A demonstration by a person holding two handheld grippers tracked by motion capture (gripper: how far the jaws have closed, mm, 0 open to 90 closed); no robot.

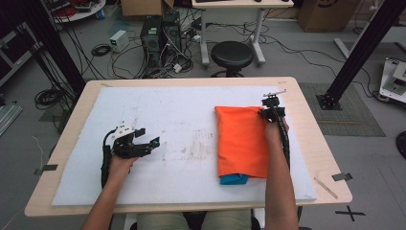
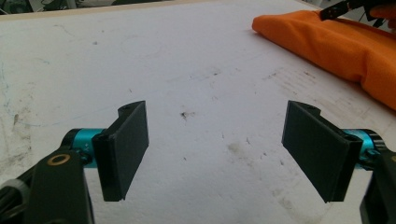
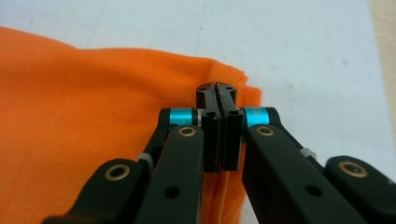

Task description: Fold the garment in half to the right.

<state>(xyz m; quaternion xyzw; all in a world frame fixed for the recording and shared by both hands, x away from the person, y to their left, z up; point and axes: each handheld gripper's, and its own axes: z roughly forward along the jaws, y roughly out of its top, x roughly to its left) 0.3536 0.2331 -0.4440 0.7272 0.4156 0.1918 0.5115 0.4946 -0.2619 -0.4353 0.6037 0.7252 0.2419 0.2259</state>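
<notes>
A folded orange cloth (image 1: 242, 141) lies on the right half of the white board (image 1: 167, 105), with a bit of blue fabric (image 1: 233, 179) poking out from under its near edge. My right gripper (image 1: 269, 114) sits at the cloth's far right corner. In the right gripper view its jaws (image 3: 217, 91) are pressed together on the layered edge of the orange cloth (image 3: 70, 116). My left gripper (image 1: 149, 136) rests on the board's left side, well apart from the cloth. Its jaws (image 2: 217, 149) stand wide open with nothing between them, and the orange cloth (image 2: 345, 42) lies beyond them to the right.
The white board covers most of a wooden table (image 1: 311, 143). A thin wooden stick (image 1: 325, 188) lies near the table's right front corner. Behind the table are a black stool (image 1: 232, 55), computer cases (image 1: 160, 38) and loose cables on the floor.
</notes>
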